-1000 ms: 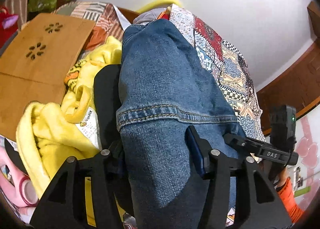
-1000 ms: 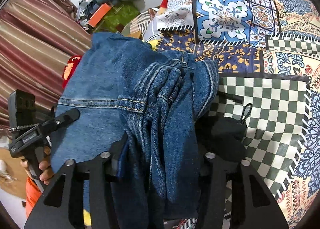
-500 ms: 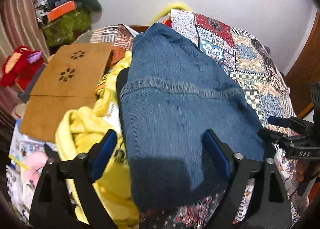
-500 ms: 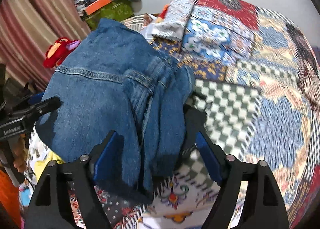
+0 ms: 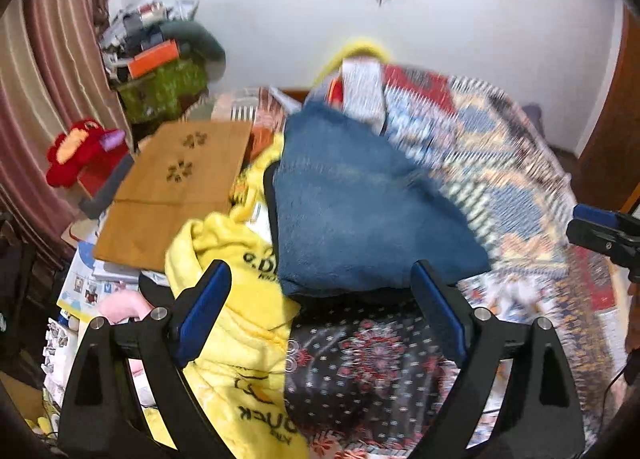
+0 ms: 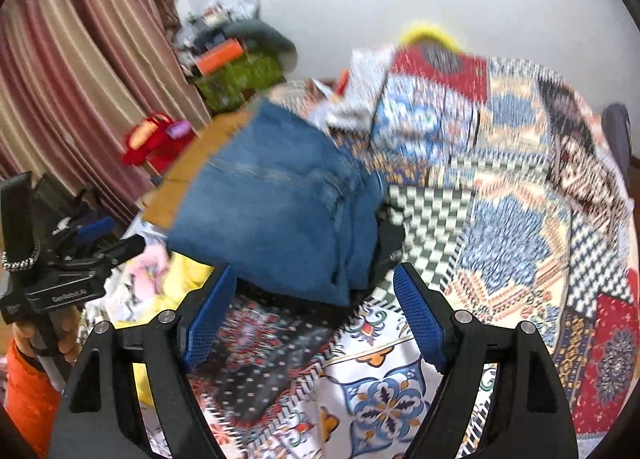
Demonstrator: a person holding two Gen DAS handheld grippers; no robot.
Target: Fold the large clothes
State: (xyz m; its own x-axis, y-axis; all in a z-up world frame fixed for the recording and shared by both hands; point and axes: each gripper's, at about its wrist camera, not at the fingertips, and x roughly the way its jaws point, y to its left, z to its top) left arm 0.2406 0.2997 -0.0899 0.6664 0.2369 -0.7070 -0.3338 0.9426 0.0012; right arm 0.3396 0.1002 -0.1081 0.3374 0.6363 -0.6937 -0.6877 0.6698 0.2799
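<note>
Folded blue jeans (image 5: 360, 211) lie on the patterned bedspread (image 5: 520, 187), resting partly on a dark garment. They also show in the right wrist view (image 6: 280, 211). My left gripper (image 5: 320, 299) is open and empty, just in front of the jeans and apart from them. My right gripper (image 6: 312, 299) is open and empty, also just short of the jeans' near edge. The left gripper shows at the left edge of the right wrist view (image 6: 96, 243).
A yellow duck-print blanket (image 5: 240, 331) lies left of the jeans. A wooden lap table (image 5: 172, 187) sits beyond it. A red plush toy (image 5: 80, 151) and a cluttered pile (image 5: 160, 63) stand by the striped curtain (image 6: 72, 79). The bedspread (image 6: 520, 219) stretches right.
Both grippers opened, let go of the jeans and pulled back toward me. The jeans now lie folded on the bed.
</note>
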